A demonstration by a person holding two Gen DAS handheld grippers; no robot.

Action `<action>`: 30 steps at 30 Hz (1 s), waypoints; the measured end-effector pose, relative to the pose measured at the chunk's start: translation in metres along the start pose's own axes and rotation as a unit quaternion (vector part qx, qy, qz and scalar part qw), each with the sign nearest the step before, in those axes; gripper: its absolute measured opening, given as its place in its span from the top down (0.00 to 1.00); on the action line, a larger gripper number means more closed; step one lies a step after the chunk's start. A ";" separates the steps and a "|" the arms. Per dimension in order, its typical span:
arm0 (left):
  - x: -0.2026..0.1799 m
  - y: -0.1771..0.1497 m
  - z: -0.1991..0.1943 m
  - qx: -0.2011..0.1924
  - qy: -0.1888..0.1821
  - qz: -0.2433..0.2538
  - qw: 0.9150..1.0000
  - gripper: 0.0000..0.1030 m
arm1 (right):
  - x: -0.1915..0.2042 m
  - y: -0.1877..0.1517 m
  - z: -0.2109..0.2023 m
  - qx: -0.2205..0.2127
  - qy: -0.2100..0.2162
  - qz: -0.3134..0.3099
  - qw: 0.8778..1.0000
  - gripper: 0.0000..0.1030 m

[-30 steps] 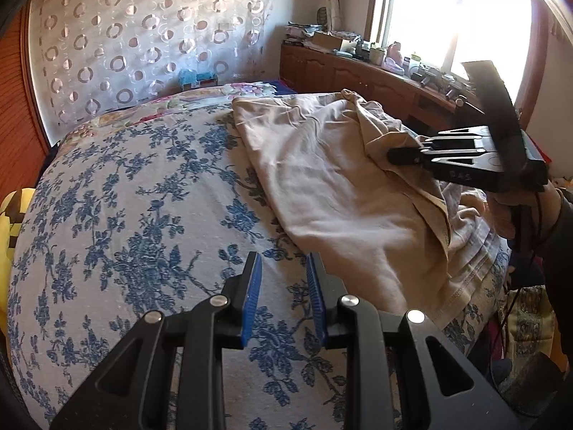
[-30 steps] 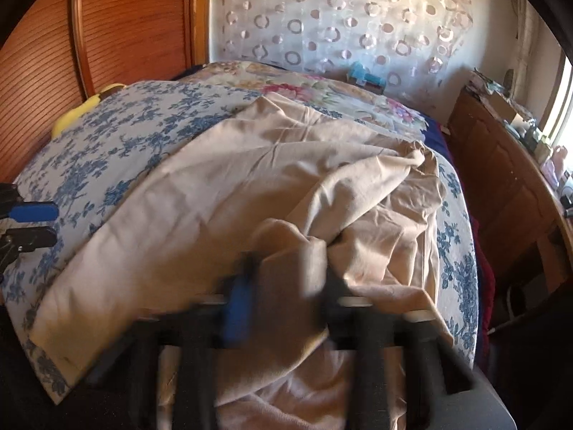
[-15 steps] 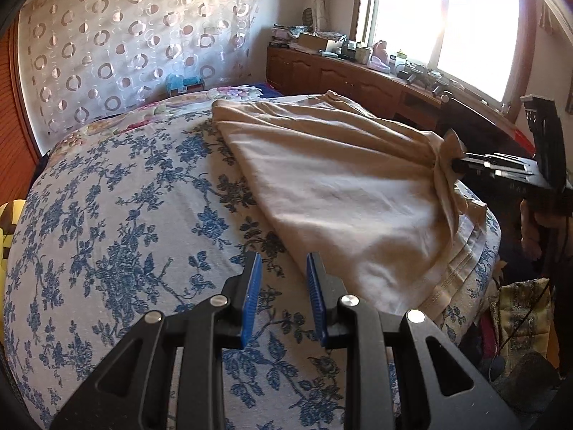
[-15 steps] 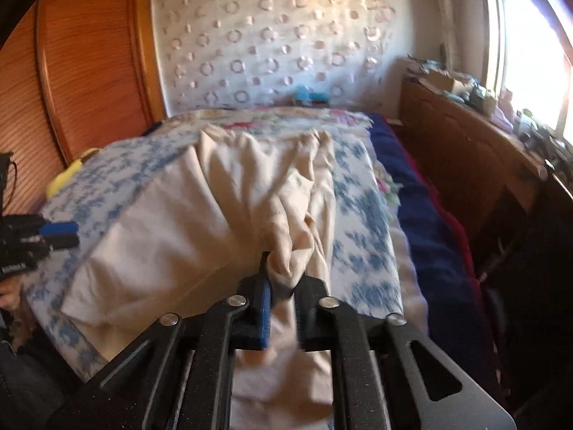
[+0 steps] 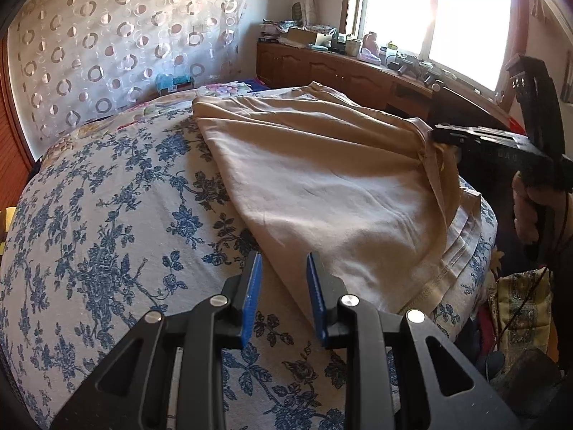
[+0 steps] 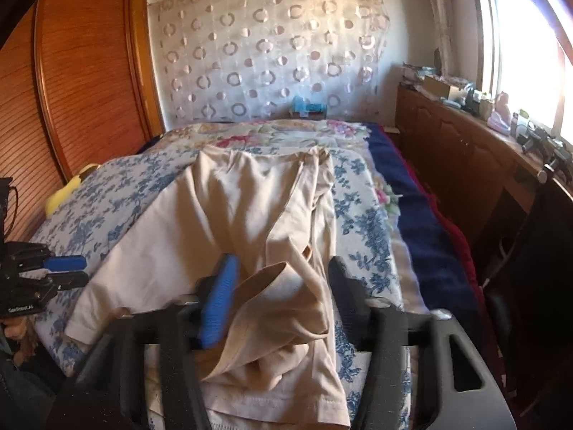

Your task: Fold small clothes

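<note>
While both grippers gape, beige garment (image 6: 250, 222) on bedspread (image 5: 107, 215)

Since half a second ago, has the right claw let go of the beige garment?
Yes. The right claw now stands open, and the beige garment lies slack between its fingers on the floral bedspread instead of pinched.

Both left gripper (image 5: 283, 288) and right gripper (image 6: 283, 299) fingers gape apart.
</note>
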State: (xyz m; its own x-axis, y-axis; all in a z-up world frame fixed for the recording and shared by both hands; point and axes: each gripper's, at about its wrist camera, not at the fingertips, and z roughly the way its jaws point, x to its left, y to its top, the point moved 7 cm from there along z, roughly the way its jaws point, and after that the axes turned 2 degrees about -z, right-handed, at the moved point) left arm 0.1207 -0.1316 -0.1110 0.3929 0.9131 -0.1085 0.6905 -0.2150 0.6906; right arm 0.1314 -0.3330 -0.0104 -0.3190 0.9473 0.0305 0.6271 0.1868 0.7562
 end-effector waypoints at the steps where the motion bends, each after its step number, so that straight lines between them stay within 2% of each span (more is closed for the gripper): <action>1: -0.001 0.000 -0.001 -0.001 -0.001 0.000 1.000 0.76 | 0.002 -0.005 0.001 0.011 0.009 -0.005 1.000 0.98; 8: -0.005 -0.001 -0.001 -0.002 -0.007 -0.001 1.000 0.76 | -0.015 -0.033 -0.041 0.015 -0.006 0.000 1.000 0.99; 15: -0.009 0.002 -0.006 -0.011 -0.017 -0.002 1.000 0.76 | -0.017 -0.067 -0.036 0.064 -0.008 -0.011 0.998 0.98; 19: -0.010 0.002 -0.006 -0.013 -0.019 -0.001 1.000 0.76 | -0.018 -0.073 -0.033 0.076 -0.012 -0.013 0.997 0.98; 22: -0.010 -0.001 0.001 0.000 -0.024 -0.006 1.000 0.69 | -0.023 -0.069 -0.036 0.068 -0.024 -0.007 0.997 0.97; 23: -0.010 -0.002 0.003 0.005 -0.024 -0.007 1.000 0.69 | -0.024 -0.067 -0.037 0.063 -0.024 -0.006 0.998 0.91; 25: -0.010 -0.004 0.006 0.012 -0.021 -0.006 1.000 0.69 | -0.023 -0.061 -0.041 0.050 -0.027 -0.003 0.998 0.67; 26: -0.010 -0.006 0.007 0.015 -0.020 -0.006 1.000 0.69 | -0.023 -0.058 -0.042 0.043 -0.031 -0.002 0.999 0.47; 27: -0.010 -0.007 0.008 0.017 -0.020 -0.005 1.000 0.69 | -0.022 -0.054 -0.043 0.034 -0.033 0.000 0.999 0.43; 30: -0.011 -0.009 0.010 0.022 -0.021 -0.005 1.000 0.69 | -0.020 -0.043 -0.042 0.014 -0.026 0.009 1.000 0.42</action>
State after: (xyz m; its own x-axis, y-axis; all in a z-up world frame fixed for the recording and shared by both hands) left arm 0.1162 -0.1436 -0.1230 0.4104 0.9001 -0.1460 0.7204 -0.2219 0.6571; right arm 0.0809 -0.3712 -0.0163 -0.2708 0.9626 0.0091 0.6520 0.1764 0.7374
